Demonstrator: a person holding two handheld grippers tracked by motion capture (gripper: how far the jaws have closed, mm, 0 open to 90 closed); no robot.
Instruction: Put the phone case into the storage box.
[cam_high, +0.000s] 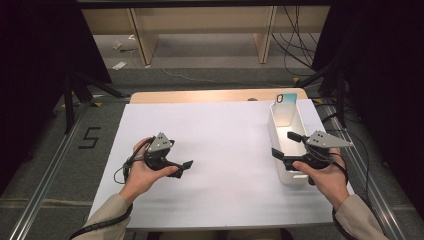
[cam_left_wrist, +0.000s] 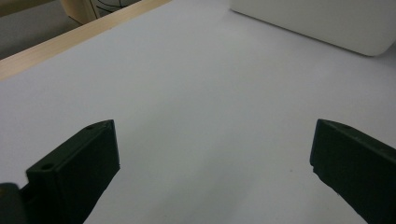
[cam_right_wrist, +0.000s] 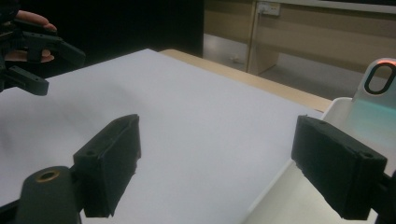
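- Right tongs (cam_high: 286, 145) stand apart with nothing between them, over the near left wall of the bin (cam_high: 273, 131).
- Left tongs (cam_high: 186, 166) are apart too, empty, low over the bench's (cam_high: 220, 150) white sheet near its left front.
- "5" (cam_high: 89, 137) is marked on the floor left of the bench.
- Bin: white, oblong, open-topped, along the bench's right edge, long axis running front to back.
- Phone case (cam_high: 286, 99), pale teal, leans upright at the bin's far end.

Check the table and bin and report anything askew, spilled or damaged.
Nothing stands out. The white bin sits upright at the right edge of the white sheet, a phone case leaning inside its far end. No spills or damage show.
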